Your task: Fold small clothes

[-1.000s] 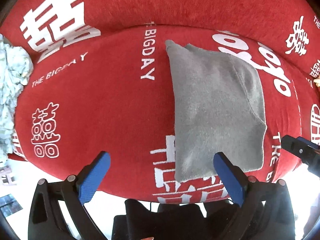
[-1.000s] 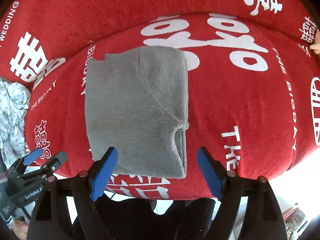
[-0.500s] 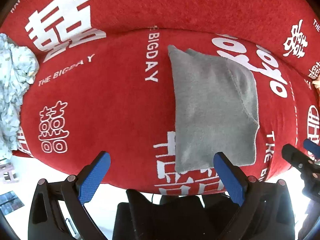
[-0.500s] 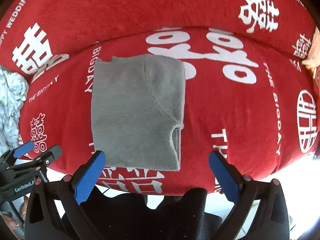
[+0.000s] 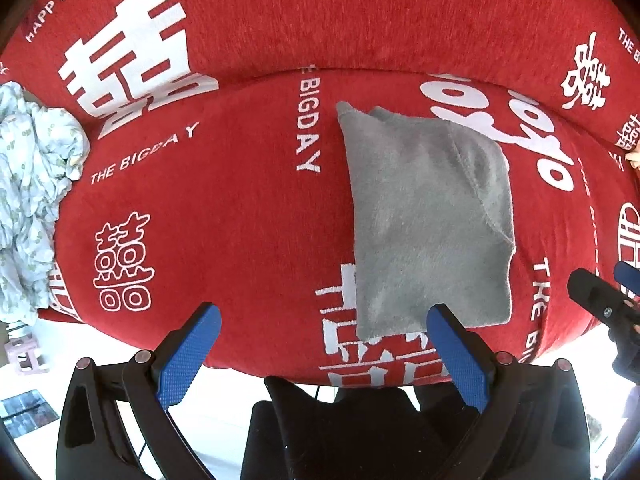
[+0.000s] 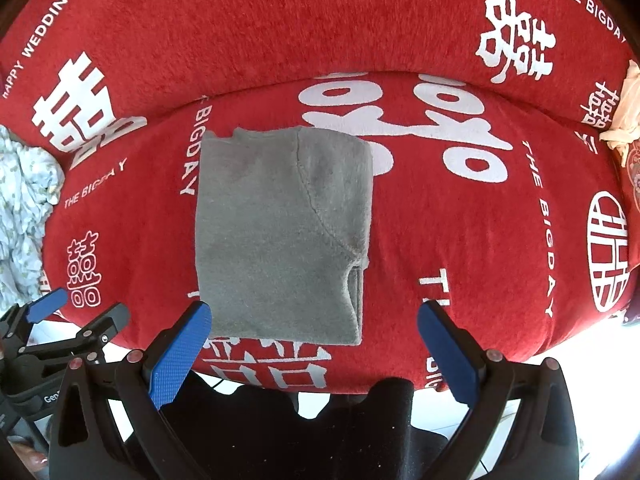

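Note:
A grey fleece garment (image 5: 428, 224) lies folded into a neat rectangle on the red sofa seat (image 5: 224, 216); it also shows in the right wrist view (image 6: 280, 236). My left gripper (image 5: 324, 344) is open and empty, held back over the seat's front edge, its right finger just in front of the garment's near edge. My right gripper (image 6: 314, 344) is open and empty, also back from the garment's near edge. The right gripper shows at the right edge of the left wrist view (image 5: 600, 300), and the left gripper at the lower left of the right wrist view (image 6: 60, 328).
A crumpled pale patterned cloth (image 5: 28, 200) lies at the sofa's left end. A cream cloth (image 6: 626, 108) sits at the far right. The red backrest (image 5: 320, 12) rises behind the seat. Pale floor (image 5: 36, 364) lies below the front edge.
Both grippers have drawn back from the garment toward the seat's front edge, and the right gripper's fingers have opened wider. The garment has not moved.

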